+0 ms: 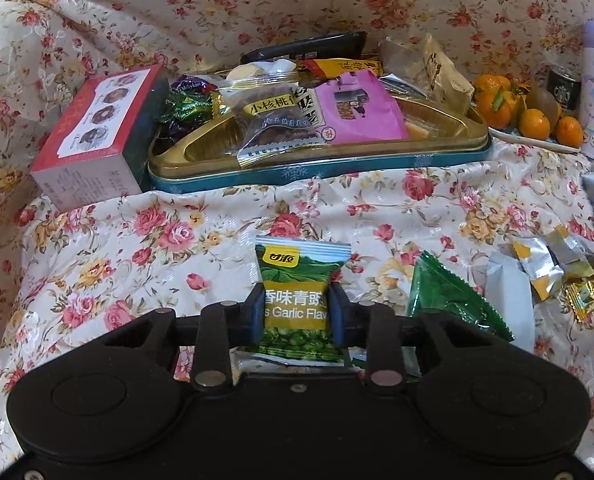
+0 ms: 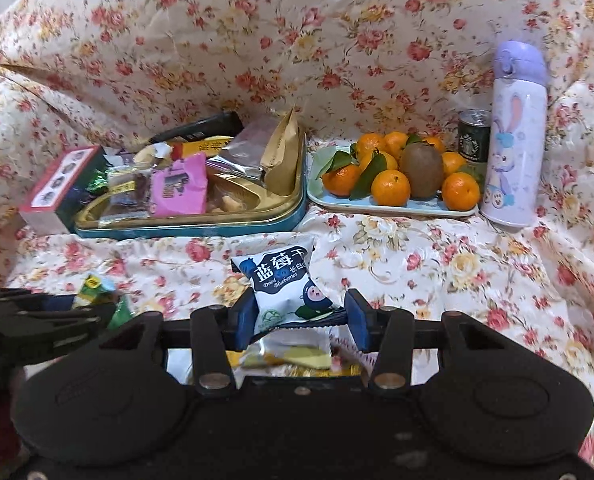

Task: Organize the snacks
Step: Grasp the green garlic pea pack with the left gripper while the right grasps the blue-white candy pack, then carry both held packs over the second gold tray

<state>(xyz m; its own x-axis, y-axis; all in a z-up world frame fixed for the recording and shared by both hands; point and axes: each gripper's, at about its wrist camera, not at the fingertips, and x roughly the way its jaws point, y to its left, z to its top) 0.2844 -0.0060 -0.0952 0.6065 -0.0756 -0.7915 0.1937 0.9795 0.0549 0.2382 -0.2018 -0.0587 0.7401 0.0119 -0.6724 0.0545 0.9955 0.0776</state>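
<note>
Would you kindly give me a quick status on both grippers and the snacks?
Left gripper shut on green pea packet. Right gripper shut on dried blueberry packet. Snack tin ahead, already heaped. Loose wrappers remain on cloth; path clear.

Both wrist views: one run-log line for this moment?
left gripper: shut on green pea packet | right gripper: shut on dried blueberry packet | snack tin: partly filled

A plate (image 2: 393, 207) holds mandarins (image 2: 391, 188) and a kiwi (image 2: 421, 176). Beside it stand a green can (image 2: 474, 136) and a lilac rabbit flask (image 2: 515, 136), all on floral cloth (image 2: 437, 272).
</note>
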